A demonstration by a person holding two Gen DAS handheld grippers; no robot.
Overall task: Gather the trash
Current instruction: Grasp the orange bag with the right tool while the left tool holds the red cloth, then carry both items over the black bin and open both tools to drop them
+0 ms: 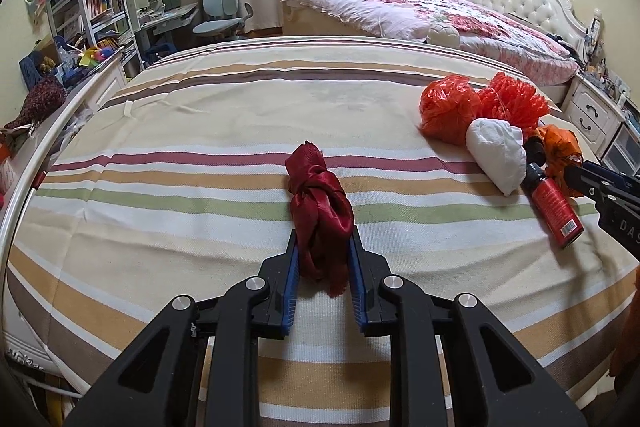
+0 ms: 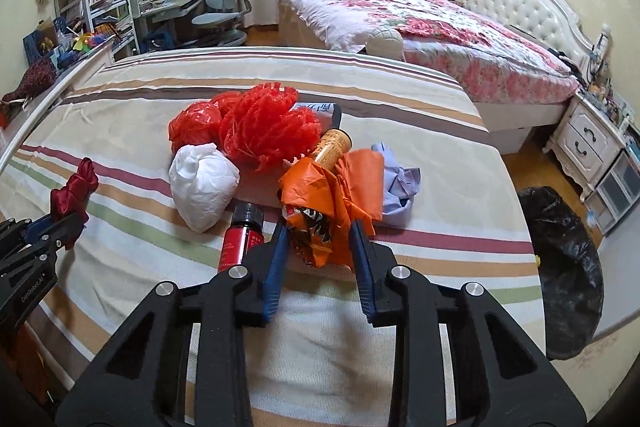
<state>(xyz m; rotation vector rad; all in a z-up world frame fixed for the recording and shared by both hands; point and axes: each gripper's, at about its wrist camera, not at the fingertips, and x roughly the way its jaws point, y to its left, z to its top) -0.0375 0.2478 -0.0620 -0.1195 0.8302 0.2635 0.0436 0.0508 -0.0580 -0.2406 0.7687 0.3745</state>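
Left gripper (image 1: 322, 247) pinches a knotted dark-red ribbon (image 1: 318, 199) between its blue pads, the ribbon standing up out of the jaws over the striped bed (image 1: 200, 131). Right gripper (image 2: 320, 231) is clamped on a crumpled orange bag (image 2: 320, 195) — pads press both sides of it.

Rest of the trash sits in a cluster on the bed near the right gripper: red bag (image 2: 192, 125), red mesh net (image 2: 268, 127), white wad (image 2: 202, 183), red bottle with black cap (image 2: 240, 239) lying just left of the orange bag, yellow tube (image 2: 332, 147) behind it, pale-blue paper ball (image 2: 396, 183) to its right. White wad touches the red bag and net.

Black-lined bin (image 2: 568, 267) stands on the floor off the bed's right edge — well apart from both grippers.
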